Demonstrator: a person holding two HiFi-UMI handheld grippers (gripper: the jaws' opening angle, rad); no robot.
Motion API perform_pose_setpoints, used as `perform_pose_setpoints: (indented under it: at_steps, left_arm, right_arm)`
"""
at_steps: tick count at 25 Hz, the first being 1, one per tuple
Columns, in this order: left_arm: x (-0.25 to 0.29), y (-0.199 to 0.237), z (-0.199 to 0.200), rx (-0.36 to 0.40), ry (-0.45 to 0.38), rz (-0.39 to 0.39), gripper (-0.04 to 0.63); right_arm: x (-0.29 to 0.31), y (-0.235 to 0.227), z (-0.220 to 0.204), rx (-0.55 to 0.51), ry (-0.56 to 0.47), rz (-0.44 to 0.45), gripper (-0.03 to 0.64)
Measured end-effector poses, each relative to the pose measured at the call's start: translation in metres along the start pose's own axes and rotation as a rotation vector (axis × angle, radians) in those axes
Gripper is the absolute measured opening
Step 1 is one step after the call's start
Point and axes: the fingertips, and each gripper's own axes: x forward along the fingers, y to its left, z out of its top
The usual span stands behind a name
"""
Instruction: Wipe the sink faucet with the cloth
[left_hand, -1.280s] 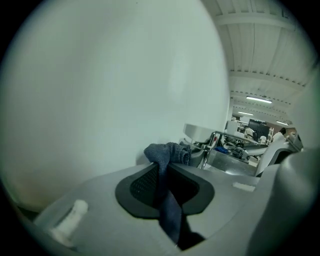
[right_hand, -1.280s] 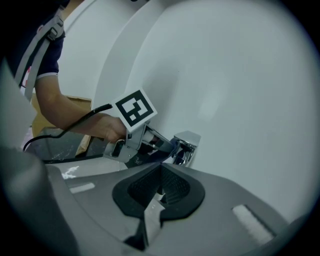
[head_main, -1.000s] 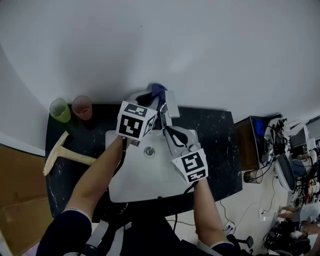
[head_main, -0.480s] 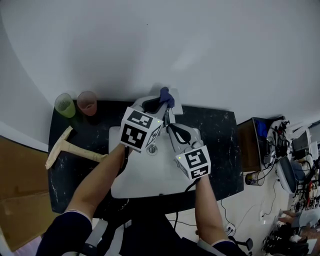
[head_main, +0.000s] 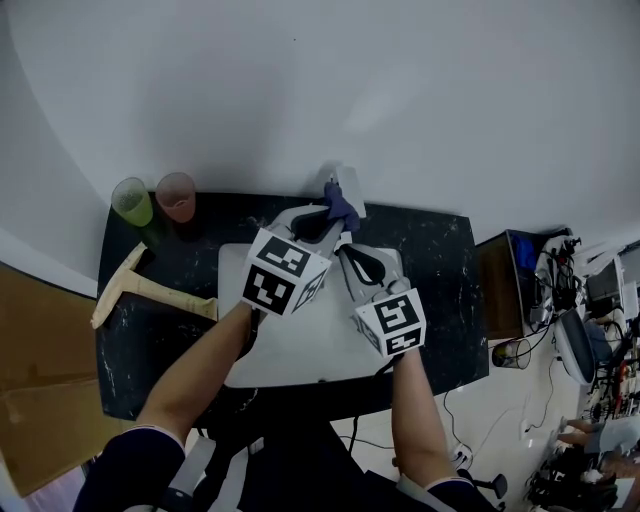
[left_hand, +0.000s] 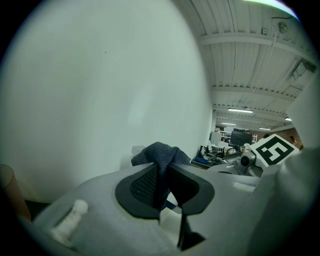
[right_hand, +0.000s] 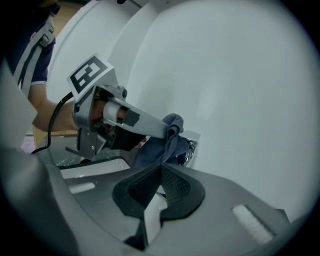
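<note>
Black counter (head_main: 440, 260), white sink (head_main: 300, 350): my left gripper (head_main: 328, 218) pinches the blue cloth (head_main: 342, 208) at the faucet (right_hand: 192, 147) by the wall, placed for rubbing. My right gripper (head_main: 348, 258), jaws shut and empty, hovers near, leaving room.

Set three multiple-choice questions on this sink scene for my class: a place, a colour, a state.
1. Where do the green cup and pink cup stand? A. shelf B. counter, far left corner C. floor
2. Colour of the cloth? A. yellow B. white C. dark blue
3. The left gripper is: A. clamped on the cloth B. open, empty C. holding a cup

Key: B, they stand at the black top's far left; C, every view shows blue; A, its jaws pinch the fabric.
</note>
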Motion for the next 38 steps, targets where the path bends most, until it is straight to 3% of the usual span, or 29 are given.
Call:
perform_pose_setpoints:
  at_steps: [7,16,31,38]
  left_arm:
    - [-0.015,-0.016,-0.017,-0.008,0.017,-0.011,0.051]
    - [-0.045,-0.009,-0.049,-0.043,0.069,0.039,0.054]
    - [-0.079,-0.036,-0.055,-0.046,0.079,0.025,0.054]
    - [-0.083,-0.044,-0.051,-0.033,0.067,0.014,0.054]
  right_arm:
    - [-0.017,0.004,-0.014,0.021,0.032,-0.022,0.005]
    - [-0.050,0.010,-0.010,0.245,-0.066,-0.093,0.005]
    - [-0.079,0.011,0.019,0.335,-0.156,-0.147,0.005]
    - [-0.088,0.008,0.026,0.329,-0.175,-0.157,0.005]
